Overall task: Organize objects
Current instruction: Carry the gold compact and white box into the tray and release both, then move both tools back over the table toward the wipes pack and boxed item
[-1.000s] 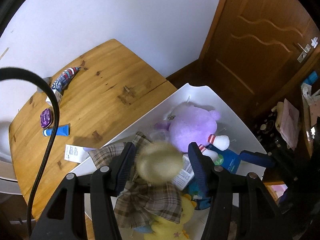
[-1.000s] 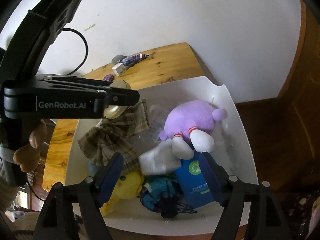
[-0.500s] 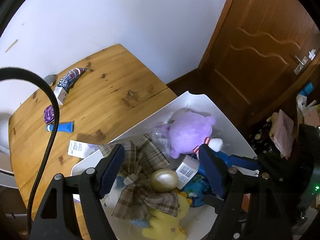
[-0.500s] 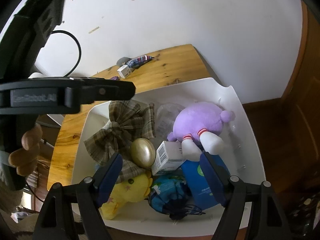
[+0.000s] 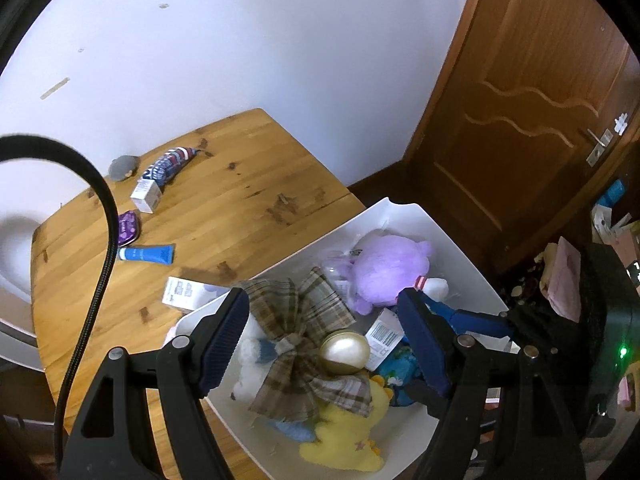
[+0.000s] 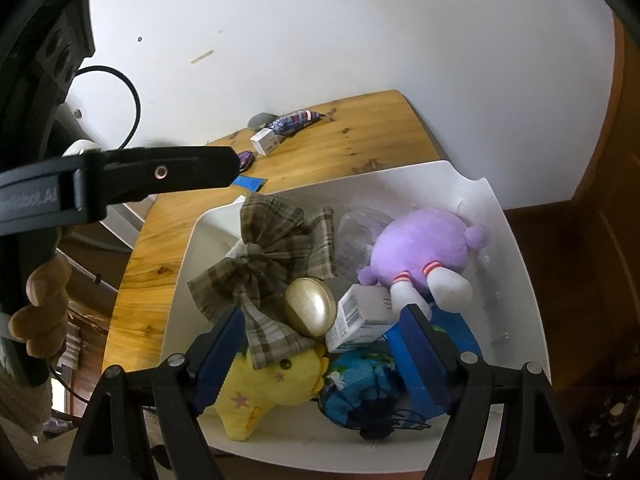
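A white bin [image 5: 452, 236] [image 6: 516, 240] sits at the wooden table's [image 5: 240, 200] near edge. In it lie a plaid bow [image 5: 296, 312] [image 6: 276, 248], a gold egg-shaped case [image 5: 346, 352] [image 6: 310, 307], a purple plush [image 5: 388, 268] [image 6: 424, 244], a yellow plush [image 5: 348, 432] [image 6: 272, 380], a small barcode box [image 5: 384, 336] [image 6: 360, 316] and blue items [image 6: 360, 380]. My left gripper [image 5: 324, 340] is open and empty above the bin. My right gripper [image 6: 324, 348] is open and empty over the bin's near side.
On the table lie a blue tube [image 5: 148, 254], a purple pouch [image 5: 128, 228], a small white box [image 5: 146, 196], a striped packet [image 5: 172, 162], a grey lump [image 5: 122, 168] and a white carton [image 5: 184, 292] by the bin. A wooden door [image 5: 520, 100] stands at the right.
My left gripper opened and let the gold case fall into the bin beside the bow, then rose away from the bin. The right gripper stayed open.
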`<state>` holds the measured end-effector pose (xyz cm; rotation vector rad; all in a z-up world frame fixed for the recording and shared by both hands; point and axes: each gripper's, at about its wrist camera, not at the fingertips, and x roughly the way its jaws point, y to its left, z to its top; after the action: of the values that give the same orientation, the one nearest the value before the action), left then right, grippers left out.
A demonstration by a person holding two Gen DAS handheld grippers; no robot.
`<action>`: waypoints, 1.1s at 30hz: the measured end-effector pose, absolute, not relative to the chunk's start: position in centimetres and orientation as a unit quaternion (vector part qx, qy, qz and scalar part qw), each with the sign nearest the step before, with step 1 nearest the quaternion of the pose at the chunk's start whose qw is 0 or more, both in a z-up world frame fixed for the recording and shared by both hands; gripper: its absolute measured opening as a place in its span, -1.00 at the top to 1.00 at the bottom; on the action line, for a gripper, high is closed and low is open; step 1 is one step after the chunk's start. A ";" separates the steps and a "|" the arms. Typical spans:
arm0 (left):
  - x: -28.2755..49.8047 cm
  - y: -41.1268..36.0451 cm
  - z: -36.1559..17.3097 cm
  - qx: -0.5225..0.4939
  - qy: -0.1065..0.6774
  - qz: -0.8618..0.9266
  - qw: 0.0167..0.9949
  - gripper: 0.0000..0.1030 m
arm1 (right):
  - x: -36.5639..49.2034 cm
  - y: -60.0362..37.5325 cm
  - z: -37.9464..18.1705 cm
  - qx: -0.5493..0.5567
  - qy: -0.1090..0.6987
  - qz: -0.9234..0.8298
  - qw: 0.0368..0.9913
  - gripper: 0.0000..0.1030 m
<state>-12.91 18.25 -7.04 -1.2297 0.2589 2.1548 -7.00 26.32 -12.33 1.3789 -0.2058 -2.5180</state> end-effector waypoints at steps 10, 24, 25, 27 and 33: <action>-13.2 14.8 -5.9 -0.451 0.076 0.835 0.304 -0.55 | -7.3 24.5 -10.6 0.465 -0.055 -0.873 0.137 -0.56; -14.4 8.2 -4.9 -0.425 0.037 0.866 0.260 -0.57 | -9.7 22.4 -7.6 0.446 -0.055 -0.882 0.145 -0.56; -14.6 7.9 -5.0 -0.426 0.035 0.867 0.258 -0.57 | -9.9 22.2 -7.3 0.444 -0.052 -0.882 0.146 -0.56; -14.9 7.1 -5.2 -0.426 0.030 0.868 0.251 -0.57 | -10.3 21.7 -7.0 0.443 -0.048 -0.883 0.150 -0.56; -15.6 5.4 -6.3 -0.425 0.027 0.876 0.225 -0.58 | -11.5 20.3 -6.4 0.440 -0.036 -0.884 0.154 -0.56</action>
<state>-15.57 5.43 -6.26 -1.1727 0.0743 2.4162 -11.48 20.26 -6.44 1.2621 -0.1018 -2.5326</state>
